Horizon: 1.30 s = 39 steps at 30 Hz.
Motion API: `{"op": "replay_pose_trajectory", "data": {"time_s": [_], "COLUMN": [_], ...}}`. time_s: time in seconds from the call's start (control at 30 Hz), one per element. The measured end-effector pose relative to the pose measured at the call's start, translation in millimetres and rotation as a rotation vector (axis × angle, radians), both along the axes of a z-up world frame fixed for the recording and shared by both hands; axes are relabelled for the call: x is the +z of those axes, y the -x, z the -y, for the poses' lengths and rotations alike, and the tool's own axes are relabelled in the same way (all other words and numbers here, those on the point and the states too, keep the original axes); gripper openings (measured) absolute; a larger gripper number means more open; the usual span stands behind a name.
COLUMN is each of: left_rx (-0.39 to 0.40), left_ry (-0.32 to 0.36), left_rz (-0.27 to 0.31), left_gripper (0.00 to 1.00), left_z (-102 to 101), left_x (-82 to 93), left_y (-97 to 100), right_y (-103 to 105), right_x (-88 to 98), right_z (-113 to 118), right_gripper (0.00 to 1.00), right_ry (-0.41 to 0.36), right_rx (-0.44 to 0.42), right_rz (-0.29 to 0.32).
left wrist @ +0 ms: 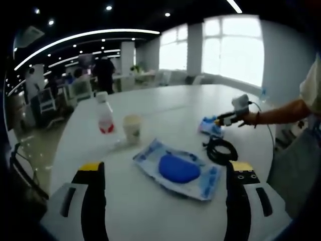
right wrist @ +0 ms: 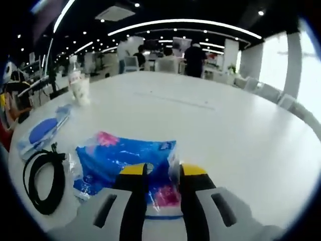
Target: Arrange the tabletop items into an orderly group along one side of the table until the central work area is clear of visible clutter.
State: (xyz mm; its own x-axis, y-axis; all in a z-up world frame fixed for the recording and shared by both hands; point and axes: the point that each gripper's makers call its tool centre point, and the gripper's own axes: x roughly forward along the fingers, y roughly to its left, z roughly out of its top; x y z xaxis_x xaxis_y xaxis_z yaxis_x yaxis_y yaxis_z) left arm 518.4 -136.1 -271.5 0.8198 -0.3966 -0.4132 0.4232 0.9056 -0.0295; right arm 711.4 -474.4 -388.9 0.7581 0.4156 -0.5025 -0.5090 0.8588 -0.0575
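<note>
Left gripper (left wrist: 165, 173) gapes wide; right gripper (right wrist: 163, 173) nearly closed.

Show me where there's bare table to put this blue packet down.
Bare table stretches to the right of the blue packet, and beyond it toward the far edge. It's crowded on the other side: the black cable, the wipes pack, then the paper cup and bottle.
</note>
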Motion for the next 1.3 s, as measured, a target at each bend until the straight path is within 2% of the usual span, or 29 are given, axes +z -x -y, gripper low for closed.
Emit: {"op": "replay_pose_trajectory", "data": {"time_s": [0.17,0.27,0.43,0.83,1.3], "left_rx": [-0.006,-0.007,-0.007,-0.011,-0.027], "left_ry": [0.000,0.000,-0.001,0.001,-0.006], "left_rz": [-0.007,-0.005,-0.001,0.009,0.003], "left_gripper": [0.96,0.96,0.96,0.96,0.96], "left_z": [1.9,2.2,2.2,4.1,7.8], "left_x": [-1.5,-0.7,0.2,3.5,1.9], "left_y": [1.0,0.6,1.2,0.8,2.9], "right_y": [-1.7,-2.0,-10.6,-17.0,-32.6], "right_x": [-0.2,0.0,-2.7,0.0,27.0], "right_z": [4.4,4.2,10.0,18.1,47.9], "right_gripper": [0.10,0.06,0.02,0.01,0.01], "right_ry": [0.033,0.079,0.101,0.079,-0.010], "right_rx": [-0.037,-0.047,-0.085,-0.163,-0.377], "right_rz": [-0.001,0.007,-0.008,-0.053,-0.084]}}
